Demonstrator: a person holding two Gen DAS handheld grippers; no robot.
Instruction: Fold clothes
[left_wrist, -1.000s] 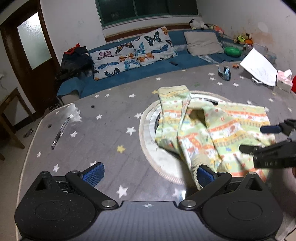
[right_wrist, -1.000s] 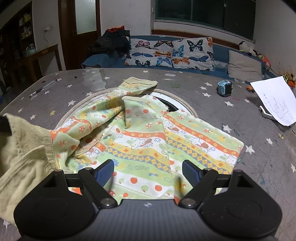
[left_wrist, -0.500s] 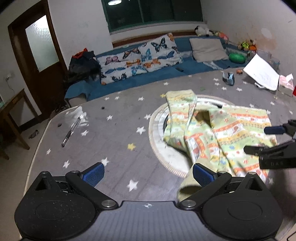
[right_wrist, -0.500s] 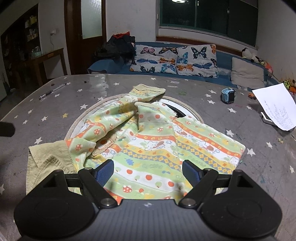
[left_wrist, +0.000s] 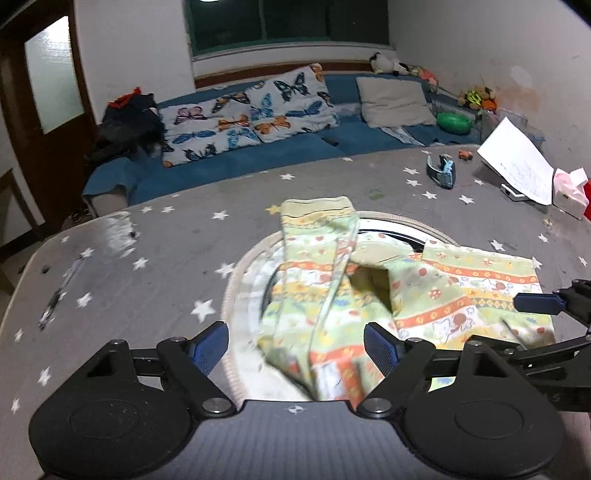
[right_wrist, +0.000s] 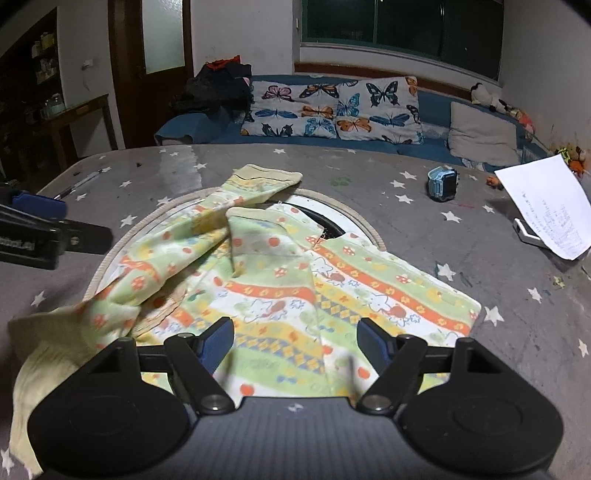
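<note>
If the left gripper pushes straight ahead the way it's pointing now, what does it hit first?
Most likely the patterned garment: its near fold lies between the open fingers of the left gripper, just ahead. Depth is uncertain.

Two matching black handheld grippers with blue-padded jaws.
Left black plastic gripper (left_wrist: 295, 345) and right black plastic gripper (right_wrist: 295, 341): rounded twin-lobe bodies with embossed discs, angular linkage arms pinned with silver screws, ribbed blue pads, dark woven-textured central plate bearing a small white crosshair mark; faint white lettering on one side bar.
</note>
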